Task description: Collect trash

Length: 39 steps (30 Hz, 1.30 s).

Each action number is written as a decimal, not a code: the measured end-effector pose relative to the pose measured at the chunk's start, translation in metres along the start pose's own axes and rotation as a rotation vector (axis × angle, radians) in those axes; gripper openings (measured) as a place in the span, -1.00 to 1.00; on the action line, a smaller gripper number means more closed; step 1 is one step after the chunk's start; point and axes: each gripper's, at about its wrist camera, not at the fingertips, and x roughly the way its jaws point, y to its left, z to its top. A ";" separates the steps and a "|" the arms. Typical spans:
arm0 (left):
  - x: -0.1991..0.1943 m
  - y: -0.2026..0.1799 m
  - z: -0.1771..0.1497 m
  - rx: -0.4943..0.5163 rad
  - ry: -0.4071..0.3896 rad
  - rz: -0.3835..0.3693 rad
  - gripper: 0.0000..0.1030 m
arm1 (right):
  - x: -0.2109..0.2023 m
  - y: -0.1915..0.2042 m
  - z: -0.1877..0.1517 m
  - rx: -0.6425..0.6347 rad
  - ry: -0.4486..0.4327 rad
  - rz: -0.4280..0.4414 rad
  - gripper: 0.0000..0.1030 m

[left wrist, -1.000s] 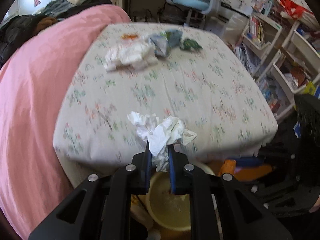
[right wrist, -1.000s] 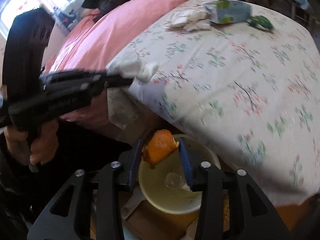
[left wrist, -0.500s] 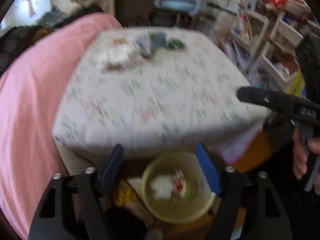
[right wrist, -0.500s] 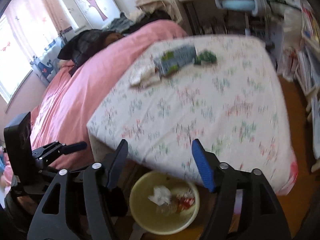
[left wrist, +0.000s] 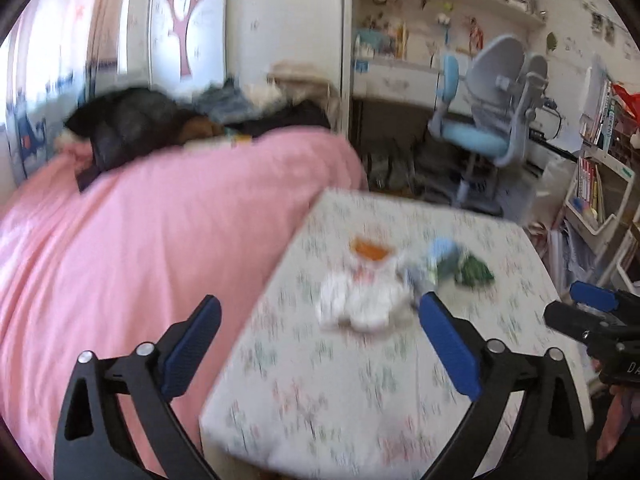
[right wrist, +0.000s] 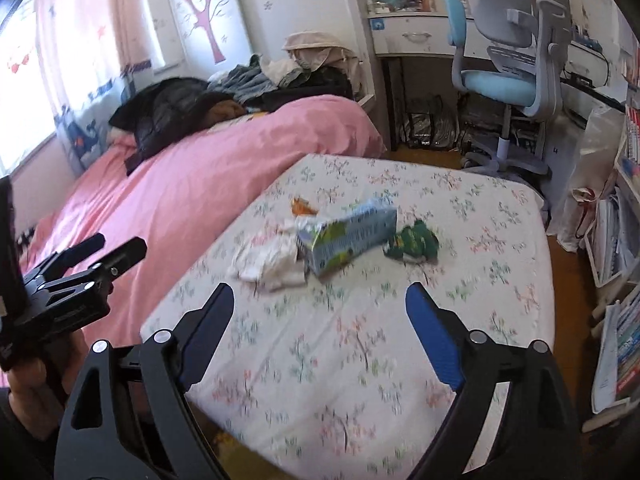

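Trash lies in a cluster on the floral mattress (right wrist: 360,340): crumpled white tissues (right wrist: 272,260), a blue-green carton (right wrist: 348,236), a crumpled green wrapper (right wrist: 412,242) and an orange peel (right wrist: 302,206). In the left wrist view the same items are blurred: tissues (left wrist: 360,300), peel (left wrist: 370,248), carton (left wrist: 436,258), wrapper (left wrist: 474,274). My left gripper (left wrist: 320,344) is open and empty, short of the tissues. My right gripper (right wrist: 320,332) is open and empty, short of the carton. The left gripper also shows at the left of the right wrist view (right wrist: 80,268).
A pink duvet (right wrist: 192,176) with dark clothes (right wrist: 172,112) piled on it lies left of the mattress. A blue and grey desk chair (right wrist: 508,76) and a desk stand behind. Shelves with books (right wrist: 624,280) line the right side.
Both grippers let go of their trash, the tissue and the orange peel, over the yellow bin and opened. Both then swung up to face the mattress; the bin has left view.
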 end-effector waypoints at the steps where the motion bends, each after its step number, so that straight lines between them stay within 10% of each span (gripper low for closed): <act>1: 0.005 -0.002 0.004 0.025 -0.017 0.012 0.85 | 0.004 -0.002 0.004 0.005 -0.003 -0.003 0.65; 12: 0.053 0.028 0.007 -0.089 0.141 0.016 0.85 | 0.052 -0.044 0.002 0.249 0.111 0.035 0.68; 27: 0.123 0.027 0.011 -0.109 0.369 -0.002 0.85 | 0.103 -0.026 0.022 0.061 0.093 -0.047 0.67; 39: 0.130 0.040 0.028 -0.231 0.342 0.019 0.85 | 0.179 -0.013 0.069 -0.049 0.045 -0.092 0.67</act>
